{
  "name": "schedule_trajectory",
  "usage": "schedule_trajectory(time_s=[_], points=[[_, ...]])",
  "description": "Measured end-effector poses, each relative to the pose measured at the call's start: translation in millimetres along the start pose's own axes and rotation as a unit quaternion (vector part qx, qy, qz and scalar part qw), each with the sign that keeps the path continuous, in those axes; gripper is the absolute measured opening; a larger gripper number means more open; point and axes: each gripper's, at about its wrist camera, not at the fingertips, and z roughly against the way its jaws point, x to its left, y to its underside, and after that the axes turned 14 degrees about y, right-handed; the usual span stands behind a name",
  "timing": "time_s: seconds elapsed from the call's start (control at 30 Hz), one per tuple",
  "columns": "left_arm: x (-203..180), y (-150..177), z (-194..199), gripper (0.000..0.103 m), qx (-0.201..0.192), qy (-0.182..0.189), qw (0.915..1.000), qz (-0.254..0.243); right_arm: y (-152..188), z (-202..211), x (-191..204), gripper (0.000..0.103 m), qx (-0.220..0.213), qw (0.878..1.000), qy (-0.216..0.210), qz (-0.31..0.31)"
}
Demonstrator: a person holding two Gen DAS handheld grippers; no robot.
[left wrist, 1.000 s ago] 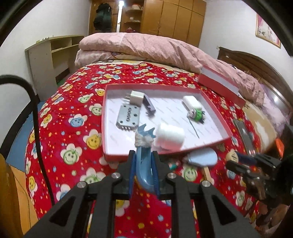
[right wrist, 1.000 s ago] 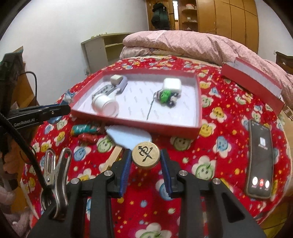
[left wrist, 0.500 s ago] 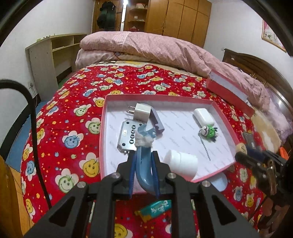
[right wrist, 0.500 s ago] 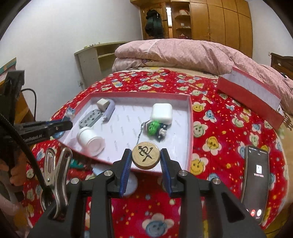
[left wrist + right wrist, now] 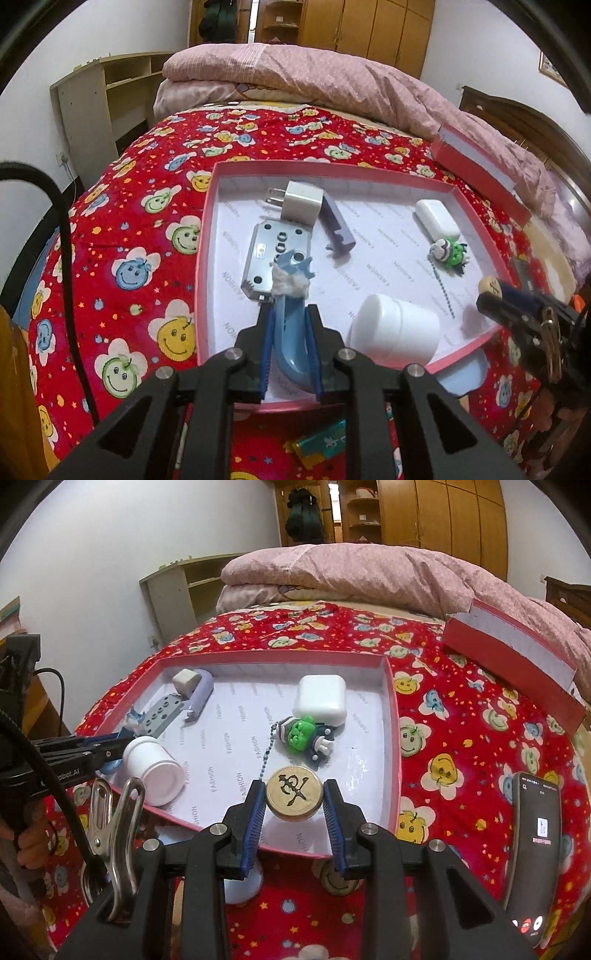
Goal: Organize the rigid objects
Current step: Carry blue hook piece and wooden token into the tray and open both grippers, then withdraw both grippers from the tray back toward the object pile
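Note:
My left gripper (image 5: 290,314) is shut on a curved blue plastic piece (image 5: 291,288) with a white wrap, held above the near left part of the red tray (image 5: 207,236). In the tray lie a white charger plug (image 5: 303,201), a purple holder (image 5: 338,229), a grey metal plate (image 5: 266,251), a white case (image 5: 437,218), a green keychain figure (image 5: 450,253) and a white jar (image 5: 395,332). My right gripper (image 5: 293,790) is shut on a round wooden chess piece (image 5: 295,797) just above the tray's (image 5: 391,709) near right corner. The left gripper (image 5: 118,740) shows at the tray's left.
A phone (image 5: 535,856) with a lit screen lies on the red bedspread to the right. A red box lid (image 5: 517,657) sits at the back right and a pink quilt (image 5: 332,85) behind. A light blue flat piece (image 5: 465,373) and a green wrapper (image 5: 321,443) lie just before the tray.
Both grippers have moved forward from before the tray's near edge to above the tray, each still holding its object. The things in the tray have not moved.

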Motion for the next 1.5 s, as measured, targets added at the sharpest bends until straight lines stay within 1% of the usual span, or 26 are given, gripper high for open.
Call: schedule_trajectory(time_s=[0.37, 0.97, 1.0, 1.03, 1.13, 1.17, 1.23, 1.27, 1.33, 1.5], points=[[0, -1, -6, 0.018, 0.002, -0.008, 0.9999, -0.006, 0, -8, 0, 0.032, 0.006, 1.0, 0.002, -0.002], [-1, -2, -7, 0.018, 0.003, -0.009, 0.9999, -0.008, -1, -12, -5, 0.033, 0.01, 1.0, 0.004, -0.017], [-1, -2, -7, 0.021, 0.005, -0.008, 0.9999, -0.008, -1, -12, -6, 0.033, 0.01, 1.0, 0.004, -0.018], [-1, -2, -7, 0.027, 0.007, -0.006, 0.9999, -0.008, -1, -11, -6, 0.032, 0.01, 1.0, 0.004, -0.021], [-2, -3, -5, 0.036, 0.004, -0.007, 0.9999, -0.01, -1, -10, -7, 0.033, 0.01, 1.0, 0.001, -0.024], [-3, -3, -3, 0.038, 0.003, -0.007, 0.9999, -0.012, -1, -9, -7, 0.035, 0.009, 1.0, 0.002, -0.024], [-6, -2, 1, 0.046, -0.002, -0.011, 0.9998, -0.016, -1, -7, -7, 0.041, 0.006, 1.0, 0.004, -0.024], [-8, -2, 3, 0.048, -0.003, -0.012, 0.9997, -0.019, -1, -5, -6, 0.043, 0.004, 1.0, 0.006, -0.024], [-13, -1, 8, 0.055, -0.005, -0.013, 0.9996, -0.024, -1, -1, -6, 0.044, 0.001, 1.0, 0.008, -0.024], [-20, 6, 19, 0.063, -0.01, -0.02, 0.9993, -0.029, -1, 9, -6, 0.05, -0.009, 1.0, 0.013, -0.026]])
